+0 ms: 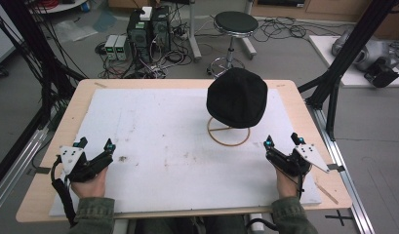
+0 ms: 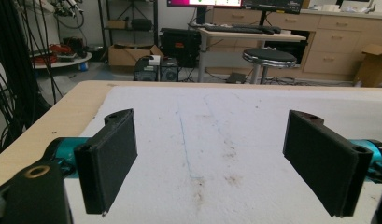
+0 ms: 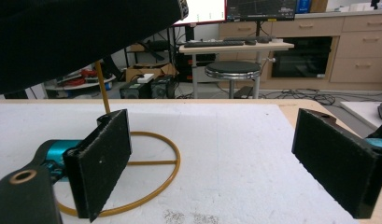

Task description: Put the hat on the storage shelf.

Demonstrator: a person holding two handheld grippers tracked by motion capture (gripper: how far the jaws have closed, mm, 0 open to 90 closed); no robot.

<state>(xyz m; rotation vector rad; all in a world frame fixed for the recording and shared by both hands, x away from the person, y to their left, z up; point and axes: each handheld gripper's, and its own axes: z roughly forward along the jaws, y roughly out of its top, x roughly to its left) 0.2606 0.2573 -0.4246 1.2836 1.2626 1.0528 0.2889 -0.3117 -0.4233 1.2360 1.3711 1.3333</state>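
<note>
My left gripper (image 1: pixel 95 145) and right gripper (image 1: pixel 283 140) rest low on the white foam mat (image 1: pixel 158 141), each spread wide and holding nothing. Ahead of my right gripper, a soft black knitted cap (image 1: pixel 237 97) sits domed over a thin gold wire stand (image 1: pixel 229 132) with a ring base, near my right jaws.

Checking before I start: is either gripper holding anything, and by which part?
Nothing is held. Left gripper and right gripper are both open, apart from the black hat.
</note>
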